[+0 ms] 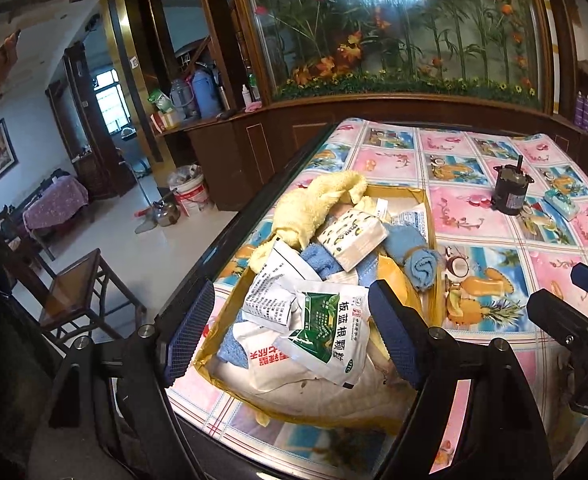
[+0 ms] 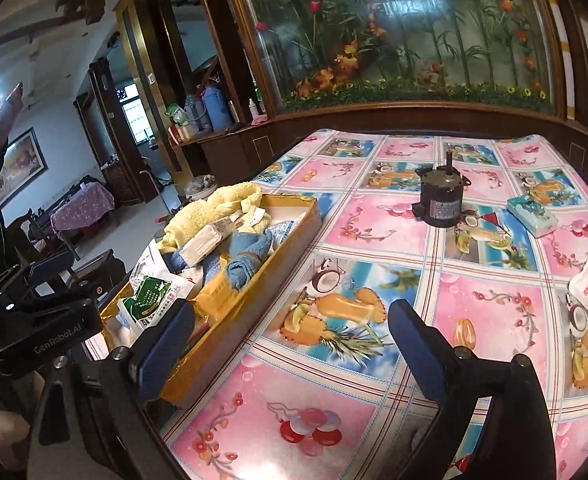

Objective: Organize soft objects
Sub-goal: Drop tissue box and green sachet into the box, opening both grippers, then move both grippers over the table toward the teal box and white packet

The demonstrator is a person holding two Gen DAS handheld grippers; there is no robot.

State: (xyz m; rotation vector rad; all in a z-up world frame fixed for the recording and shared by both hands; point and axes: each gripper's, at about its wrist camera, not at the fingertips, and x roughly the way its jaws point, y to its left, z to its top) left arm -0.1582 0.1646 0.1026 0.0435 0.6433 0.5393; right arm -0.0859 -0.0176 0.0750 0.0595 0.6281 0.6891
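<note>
nearest the cardboard box (image 1: 433, 216), the left claw (image 1: 292, 328) hangs released over its near end, nothing between its jaws, above a green-printed sachet (image 1: 325, 324) that looks light, slick and crinkly, best pinched at a free corner. the right claw (image 2: 290, 344) stands wide and empty over the counter (image 2: 373, 216) just right of the box. farther back in the box lie a rolled blue towel (image 1: 423, 266) and a yellow fleece cloth (image 1: 317, 204), soft and limp, likely best gripped at a thick fold.
</note>
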